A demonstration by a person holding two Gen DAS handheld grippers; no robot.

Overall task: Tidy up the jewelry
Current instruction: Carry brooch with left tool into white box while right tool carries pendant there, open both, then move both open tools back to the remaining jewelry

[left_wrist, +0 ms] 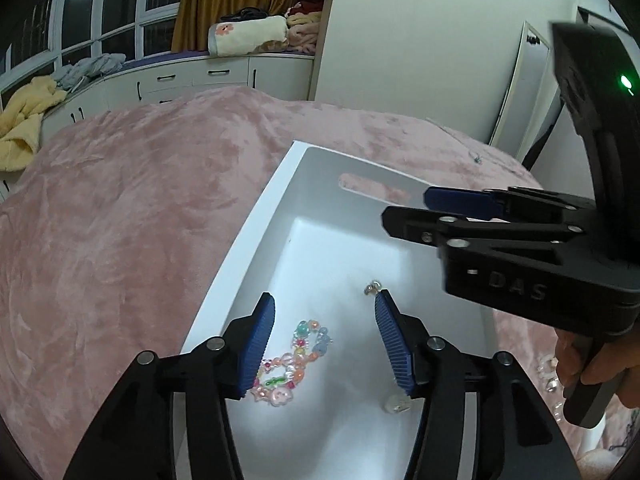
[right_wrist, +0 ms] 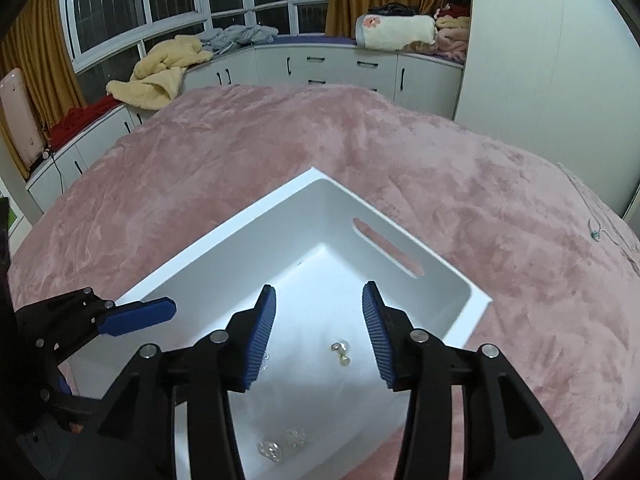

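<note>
- Pink plush blanket point(right_wrist: 460, 168) covers the whole bed I am working over; a white plastic bin point(right_wrist: 224, 236) with a slot handle in one wall sits on it.
- Far left in my right wrist view I see ochre curtains point(right_wrist: 38, 60), dark windows, and a yellow throw point(right_wrist: 160, 74) heaped on the white cabinets point(right_wrist: 352, 68) under them; a folded cream blanket point(right_wrist: 400, 32) lies further right, then a plain white wall.
- My left gripper point(left_wrist: 324, 340) hangs over the bin with its jaws spread and nothing between them; the colourful bead bracelet point(left_wrist: 296, 356) lies on the bin floor beneath, partly hidden behind the left blue pad.
- My right gripper point(right_wrist: 318, 336) is likewise over the bin, jaws released and empty. Between its fingers I see a small pair of pearl earrings point(right_wrist: 341, 351) on the floor of the bin.
- Clear crystal pieces point(right_wrist: 280, 444) lie nearer the bin's near wall; they are glassy and blurred, so I cannot tell what they are.
- In the left wrist view, more clear beads point(left_wrist: 550, 372) rest on the blanket by the hand, mostly cut off by it.
- Far right, a thin chain point(right_wrist: 596, 232) on the blanket is too small to make out.
</note>
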